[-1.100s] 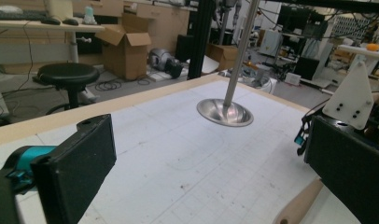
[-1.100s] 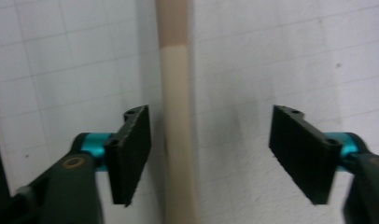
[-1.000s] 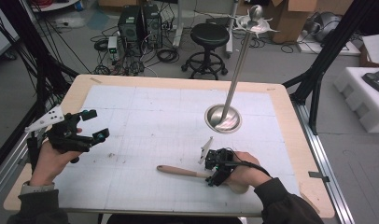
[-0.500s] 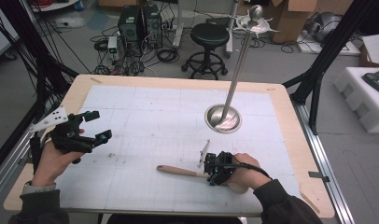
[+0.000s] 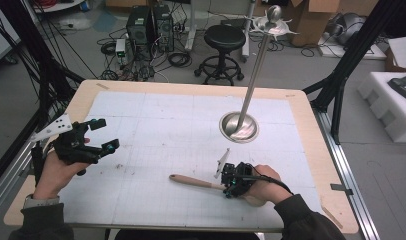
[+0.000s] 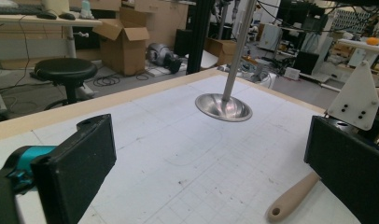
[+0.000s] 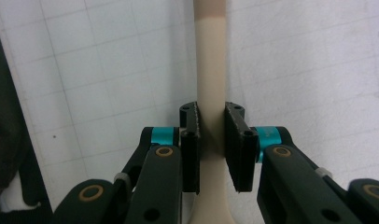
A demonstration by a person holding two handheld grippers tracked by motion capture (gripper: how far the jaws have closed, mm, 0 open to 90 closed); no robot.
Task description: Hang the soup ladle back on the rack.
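A utensil with a pale wooden handle point(image 5: 191, 181) lies flat on the white gridded mat near the table's front edge. My right gripper point(image 5: 226, 186) rests low on the mat at the handle's right end. Its jaws have just been closing. In the right gripper view both pads touch the handle point(image 7: 211, 70), which runs straight up between them, with the right gripper point(image 7: 211, 135) shut on it. My left gripper point(image 5: 105, 134) hovers at the table's left side, open and empty. In the left gripper view, the handle's rounded end point(image 6: 292, 198) lies beyond the wide-apart jaws.
A steel stand with a dished round base point(image 5: 238, 126) and a tall leaning pole stands right of centre on the mat, also seen ahead of the left gripper point(image 6: 223, 106). Behind the table are a black stool point(image 5: 226, 37), cables and cardboard boxes.
The right gripper's jaws have drawn in onto the wooden handle. Both hands keep their places and the utensil has not shifted.
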